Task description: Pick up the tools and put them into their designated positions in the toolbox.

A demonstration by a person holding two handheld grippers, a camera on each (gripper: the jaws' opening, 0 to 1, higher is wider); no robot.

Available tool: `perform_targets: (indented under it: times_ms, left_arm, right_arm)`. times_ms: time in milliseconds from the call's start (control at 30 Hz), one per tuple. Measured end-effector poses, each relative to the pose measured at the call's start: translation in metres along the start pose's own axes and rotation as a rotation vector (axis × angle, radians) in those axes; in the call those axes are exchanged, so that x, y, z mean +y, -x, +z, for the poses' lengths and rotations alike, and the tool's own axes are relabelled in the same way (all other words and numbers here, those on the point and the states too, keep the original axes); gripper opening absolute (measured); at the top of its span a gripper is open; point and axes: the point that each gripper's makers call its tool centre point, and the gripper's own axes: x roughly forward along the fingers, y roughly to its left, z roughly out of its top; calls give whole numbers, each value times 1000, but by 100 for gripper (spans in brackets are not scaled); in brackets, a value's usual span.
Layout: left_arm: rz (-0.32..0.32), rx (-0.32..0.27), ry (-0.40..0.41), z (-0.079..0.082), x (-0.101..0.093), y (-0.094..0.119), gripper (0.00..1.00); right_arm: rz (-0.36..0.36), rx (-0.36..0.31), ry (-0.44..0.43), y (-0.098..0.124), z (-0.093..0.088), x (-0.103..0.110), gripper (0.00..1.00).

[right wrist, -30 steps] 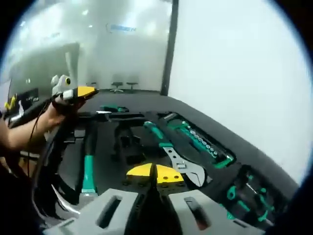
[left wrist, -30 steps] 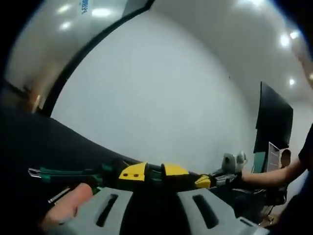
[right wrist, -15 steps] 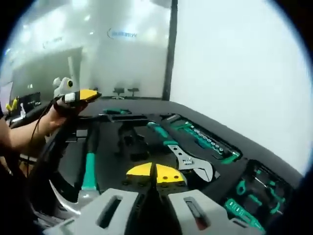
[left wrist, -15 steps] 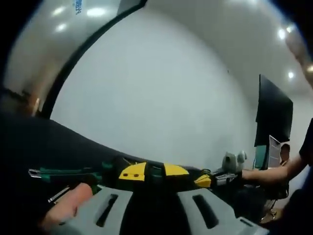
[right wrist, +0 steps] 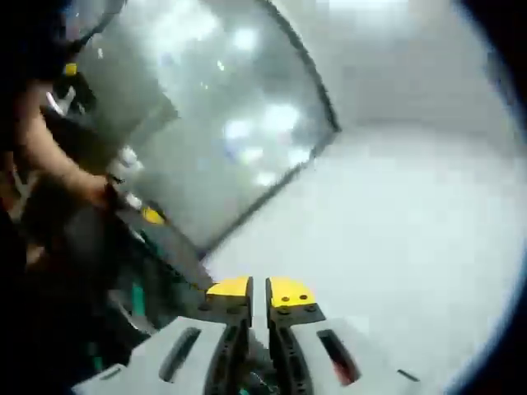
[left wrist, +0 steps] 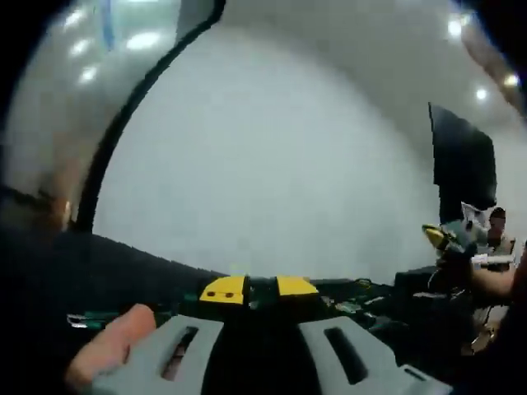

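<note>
The left claw [left wrist: 255, 287] has its tips apart and empty, low over the toolbox [left wrist: 362, 296], while the right claw [right wrist: 258, 291], nearly together, points up at the wall.

Plain white wall [left wrist: 272, 181] across most of the left gripper view, edged on the left by a dark frame [left wrist: 132, 115] beside a frosted glass partition [left wrist: 58, 107] catching ceiling-light reflections. Black screen [left wrist: 463, 169] mounted at far right, ceiling spotlights [left wrist: 455, 27] above. Right gripper view blurred: seemingly the same glass partition [right wrist: 222, 123], dark frame [right wrist: 272, 185], white wall [right wrist: 395, 222].
</note>
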Motion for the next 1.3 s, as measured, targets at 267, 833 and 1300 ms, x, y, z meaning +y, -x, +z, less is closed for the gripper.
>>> perform_targets:
  times_ms: [267, 833, 1300]
  left_arm:
    - [35, -126, 52, 18, 6, 6, 50]
    - [329, -256, 95, 47, 89, 40, 84]
    - [319, -222, -208, 111, 105, 38, 84]
  right_arm:
    - [-452, -16, 22, 89, -7, -122, 38]
    - [-347, 223, 106, 75, -65, -92, 35]
    - [-338, 269, 82, 77, -77, -93, 35]
